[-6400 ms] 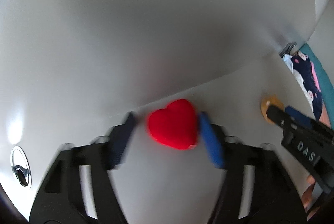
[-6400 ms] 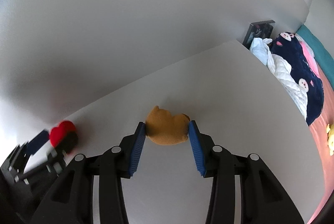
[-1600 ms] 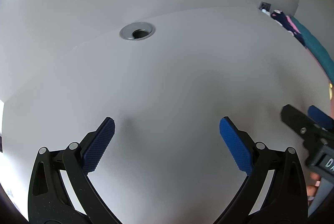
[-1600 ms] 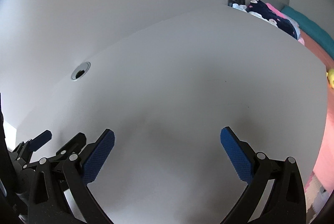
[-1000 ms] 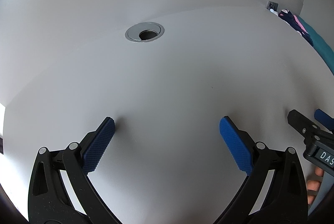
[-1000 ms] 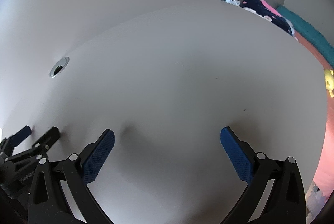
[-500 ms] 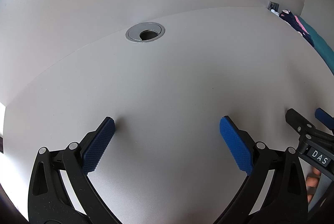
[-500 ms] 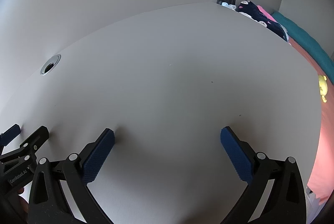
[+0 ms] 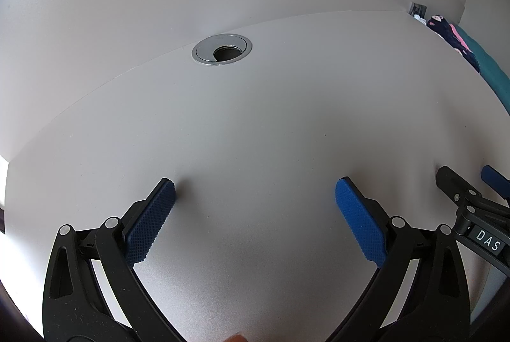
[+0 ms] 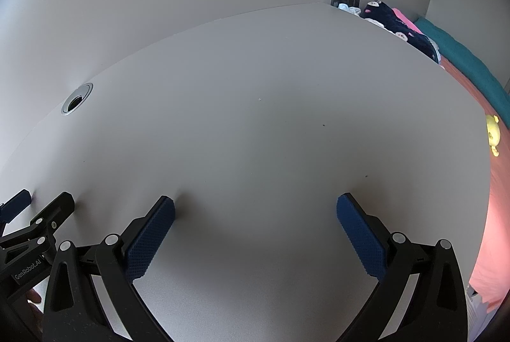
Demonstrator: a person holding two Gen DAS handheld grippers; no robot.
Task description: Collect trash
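Both views show only a bare white desk (image 9: 271,125) (image 10: 271,125); no trash item is visible on it. My left gripper (image 9: 255,192) stands open just above the desk's near part, with nothing between its blue pads. My right gripper (image 10: 255,208) is open too and holds nothing. The right gripper's black finger and blue pad tip also show in the left wrist view at the right edge (image 9: 462,185). At the lower left of the right wrist view, the left gripper (image 10: 35,204) appears beside mine.
A round metal cable grommet (image 9: 222,48) (image 10: 77,102) is set into the desk near the white back wall. Beyond the desk's right edge lies a bed with dark patterned bedding (image 10: 401,29), a teal cover (image 10: 462,61), a pink sheet (image 10: 497,214) and a yellow toy (image 10: 492,133).
The red heart and the brown item held 6.4 s ago are out of both grippers and out of view. Over the last second both grippers stayed open, drifting slightly.
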